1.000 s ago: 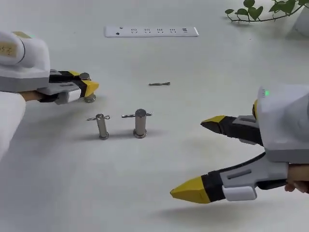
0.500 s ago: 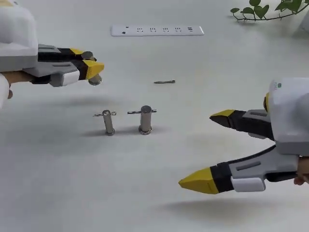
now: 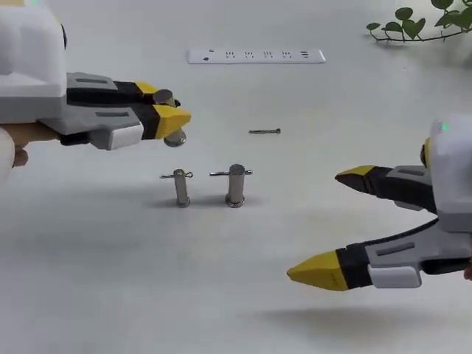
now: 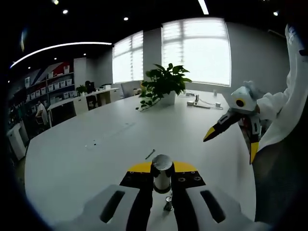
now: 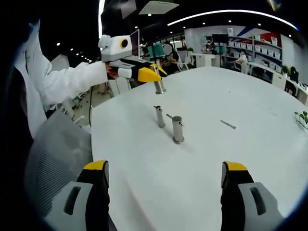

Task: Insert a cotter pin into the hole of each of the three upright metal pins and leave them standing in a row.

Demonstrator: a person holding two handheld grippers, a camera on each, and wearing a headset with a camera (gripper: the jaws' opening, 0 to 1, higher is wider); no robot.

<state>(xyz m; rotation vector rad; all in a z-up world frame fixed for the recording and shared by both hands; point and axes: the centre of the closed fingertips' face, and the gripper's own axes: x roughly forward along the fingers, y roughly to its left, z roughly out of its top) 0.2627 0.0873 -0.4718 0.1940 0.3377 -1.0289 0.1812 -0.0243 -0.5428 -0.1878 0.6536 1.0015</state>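
Observation:
My left gripper [image 3: 168,116] is shut on an upright metal pin [image 3: 170,118], held above the white table at the left; the pin [image 4: 162,173] stands between the yellow tips of the gripper [image 4: 162,168] in the left gripper view. Two more metal pins stand on the table, each with a cotter pin through its top: a thin one [image 3: 181,187] and a thicker one [image 3: 235,184]. A loose cotter pin [image 3: 265,131] lies beyond them. My right gripper [image 3: 335,225] is open at the right, with nothing between its fingers. Both standing pins [image 5: 169,122] appear in the right gripper view.
A white power strip [image 3: 256,56] lies at the far side of the table. Green plant leaves [image 3: 420,26] trail in at the far right corner. A potted plant [image 4: 161,86] stands on the table in the left gripper view. A mesh chair [image 5: 53,159] is beside the table.
My left gripper has lifted the metal pin off the table and carried it right, toward the two standing pins. The right gripper stays open at the right.

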